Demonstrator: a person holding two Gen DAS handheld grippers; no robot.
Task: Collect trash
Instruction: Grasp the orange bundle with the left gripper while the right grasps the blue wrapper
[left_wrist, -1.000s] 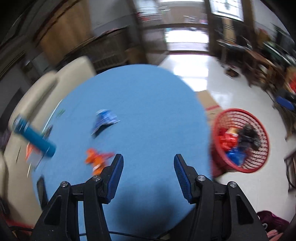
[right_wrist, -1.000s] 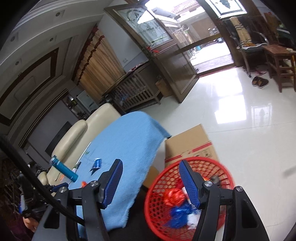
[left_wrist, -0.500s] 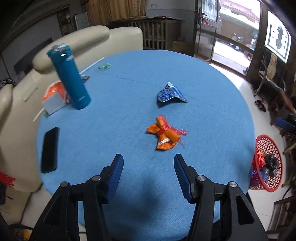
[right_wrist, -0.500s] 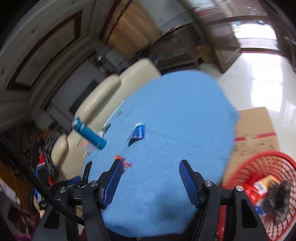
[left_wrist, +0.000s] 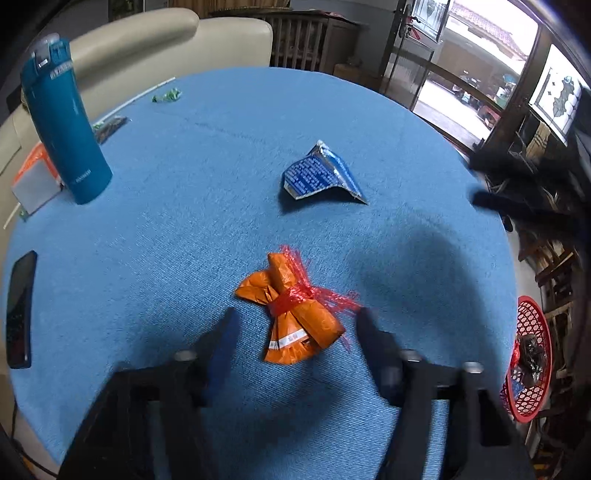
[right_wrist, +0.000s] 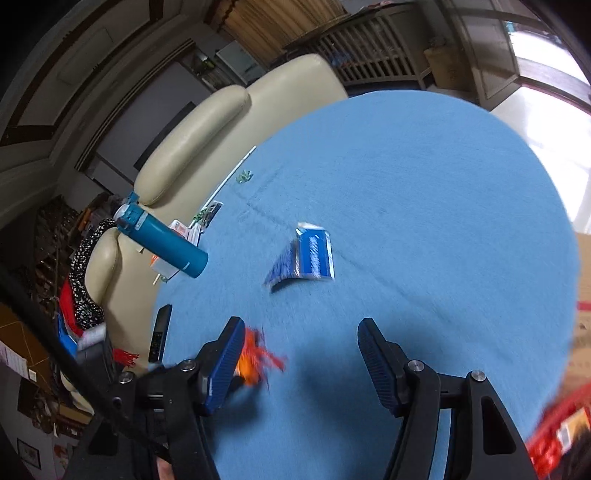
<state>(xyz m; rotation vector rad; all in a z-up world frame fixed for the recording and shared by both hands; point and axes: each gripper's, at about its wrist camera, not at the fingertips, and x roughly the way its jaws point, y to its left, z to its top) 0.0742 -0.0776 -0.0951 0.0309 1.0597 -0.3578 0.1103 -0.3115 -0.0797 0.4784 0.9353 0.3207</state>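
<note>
The left claw (left_wrist: 295, 325) hangs low over the round blue counter (left_wrist: 184, 240) with its fingers spread wide and nothing gripped. The crumpled orange wrapper (left_wrist: 293, 314), tied round its middle with red netting, lies on the cloth between the two blurred fingertips; whether either finger touches it cannot be told. From the right wrist view the same wrapper (right_wrist: 255, 356) shows as an orange smear partly hidden behind that view's left finger.

The right claw (right_wrist: 299, 347) is likewise wide apart and holds nothing. It points across the counter (right_wrist: 424, 221), and the torn blue packet (right_wrist: 306, 258) lies on the cloth well ahead of it. In the left wrist view this blue packet (left_wrist: 319, 175) sits tented on the cloth, beyond the orange wrapper and apart from it.

Toward the left edge of the counter lie a dark phone (left_wrist: 20, 310) flat on the cloth, an upright teal bottle (left_wrist: 62, 125) and, just behind it, a white and orange box (left_wrist: 35, 181). A small green scrap (left_wrist: 166, 96) lies near the far rim.

Off the right edge, down on the floor, stands a red mesh basket (left_wrist: 532, 325). It holds something dark and crumpled, with a bit of red beside it. The basket (right_wrist: 554, 439) also shows blurred at the lower right corner of the right wrist view.
</note>
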